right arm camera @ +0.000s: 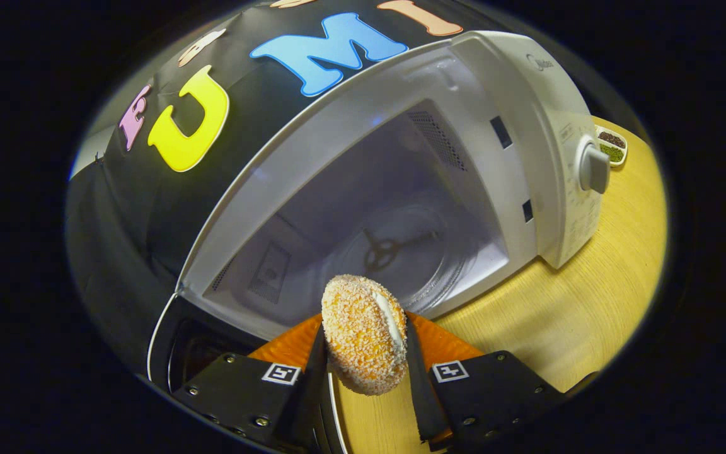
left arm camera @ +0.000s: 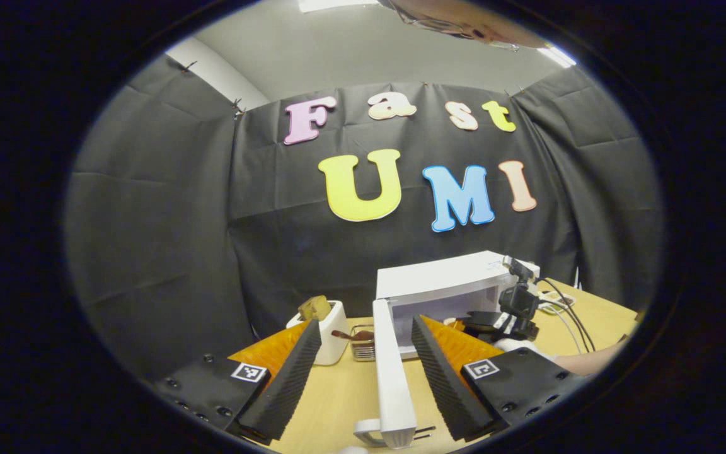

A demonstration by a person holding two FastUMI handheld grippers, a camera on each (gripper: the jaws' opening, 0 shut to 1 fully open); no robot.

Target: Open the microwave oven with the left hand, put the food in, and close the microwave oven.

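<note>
The white microwave (left arm camera: 438,280) stands on the wooden table with its door (left arm camera: 393,372) swung wide open. My left gripper (left arm camera: 366,325) is open; the door's edge runs between its fingers without being pressed. My right gripper (right arm camera: 364,328) is shut on a round, crumb-coated orange pastry (right arm camera: 363,340), held upright just in front of the open microwave cavity (right arm camera: 350,227). The glass turntable (right arm camera: 401,252) inside is bare. From the left gripper view, the right gripper (left arm camera: 514,309) and the hand holding it sit at the cavity's mouth.
A white toaster (left arm camera: 328,334) with a slice of bread stands left of the door, with a small glass container (left arm camera: 363,345) beside it. Cables (left arm camera: 564,309) lie right of the microwave. The control knob (right arm camera: 593,167) faces out, and a small dish (right arm camera: 612,145) sits beyond it.
</note>
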